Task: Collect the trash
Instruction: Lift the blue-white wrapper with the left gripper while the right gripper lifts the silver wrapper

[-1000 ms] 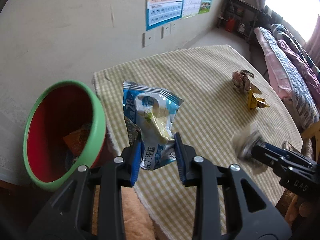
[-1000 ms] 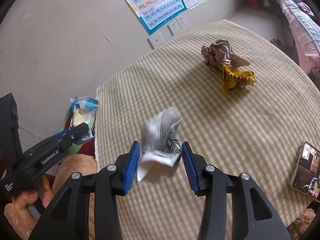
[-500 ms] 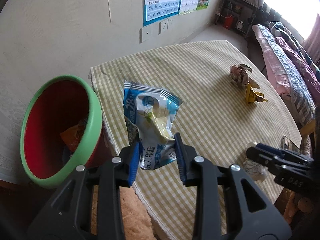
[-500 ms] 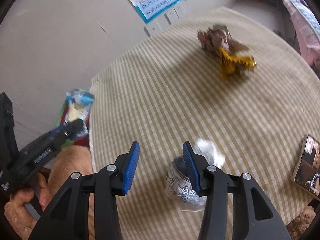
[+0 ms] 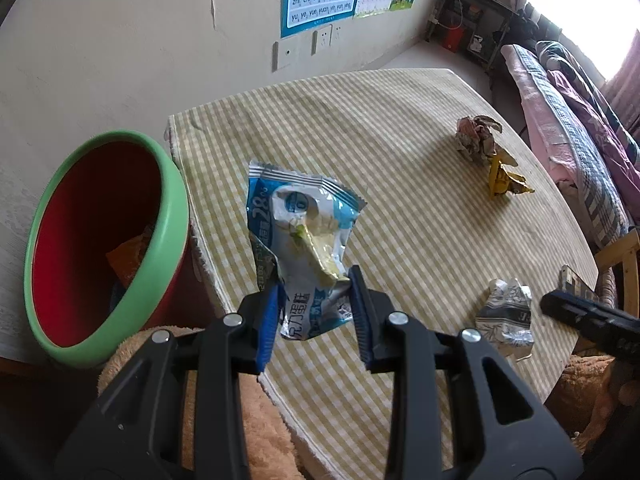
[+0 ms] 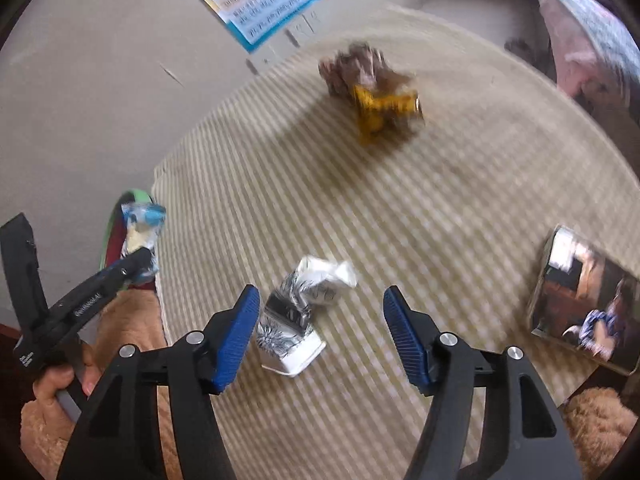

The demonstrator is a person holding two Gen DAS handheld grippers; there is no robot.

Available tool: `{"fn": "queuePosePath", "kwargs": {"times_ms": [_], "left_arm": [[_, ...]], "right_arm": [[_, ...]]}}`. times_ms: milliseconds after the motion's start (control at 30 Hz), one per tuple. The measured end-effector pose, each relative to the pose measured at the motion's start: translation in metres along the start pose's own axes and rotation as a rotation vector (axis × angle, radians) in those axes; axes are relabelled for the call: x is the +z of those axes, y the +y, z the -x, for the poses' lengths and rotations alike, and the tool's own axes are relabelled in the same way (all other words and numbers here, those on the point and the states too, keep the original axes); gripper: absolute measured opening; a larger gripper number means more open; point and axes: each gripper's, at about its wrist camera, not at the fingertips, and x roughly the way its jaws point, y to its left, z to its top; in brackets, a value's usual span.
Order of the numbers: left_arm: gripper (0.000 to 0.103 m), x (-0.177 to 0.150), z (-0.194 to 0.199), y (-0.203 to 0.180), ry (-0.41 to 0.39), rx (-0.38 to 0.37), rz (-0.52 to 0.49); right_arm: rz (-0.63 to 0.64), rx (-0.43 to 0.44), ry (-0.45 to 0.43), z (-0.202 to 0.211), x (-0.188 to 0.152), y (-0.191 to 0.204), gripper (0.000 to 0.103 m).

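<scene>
the red bin (image 5: 100, 240) sits just left of the left gripper (image 5: 316, 304), which clasps the blue wrapper (image 5: 304, 232) upright, while the right gripper (image 6: 320, 328), jaws just opened, stands over the silver wrapper (image 6: 304, 304) lying loose on the table (image 6: 440, 200).

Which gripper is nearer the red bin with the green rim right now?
Left. The left gripper, shut on the blue wrapper, hangs beside the bin at the table edge. The right gripper, open, is over the silver wrapper, farther along the table.
</scene>
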Motion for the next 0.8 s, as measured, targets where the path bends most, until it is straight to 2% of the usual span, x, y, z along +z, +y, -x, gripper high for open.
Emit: {"fn": "queuePosePath", "kwargs": {"times_ms": [100, 233, 267, 300, 367, 567, 800], "left_arm": [[0.030, -0.001, 0.000, -0.001, 0.002, -0.001, -0.002], [0.030, -0.001, 0.000, -0.001, 0.000, -0.002, -0.006], [0.030, -0.001, 0.000, -0.001, -0.001, -0.002, -0.006], [0.030, -0.001, 0.000, 0.000, 0.000, -0.002, -0.005], [0.030, -0.001, 0.000, 0.000, -0.001, -0.003, -0.004], [0.030, -0.001, 0.002, 0.001, -0.009, -0.008, 0.000], [0.030, 0.001, 0.012, 0.013, -0.035, -0.020, 0.030]], "right_arm": [[0.023, 0.025, 0.034, -0.011, -0.004, 0.008, 0.063], [0.062, -0.019, 0.091, -0.030, -0.013, 0.016, 0.063], [0.069, -0.034, 0.100, -0.034, -0.015, 0.016, 0.059], [0.081, -0.051, 0.101, -0.036, -0.016, 0.017, 0.047], [0.105, -0.053, 0.092, -0.035, -0.016, 0.022, 0.035], [0.190, -0.040, -0.026, -0.014, -0.008, 0.050, 0.033], [0.300, -0.035, -0.061, -0.017, -0.010, 0.087, 0.033]]}}
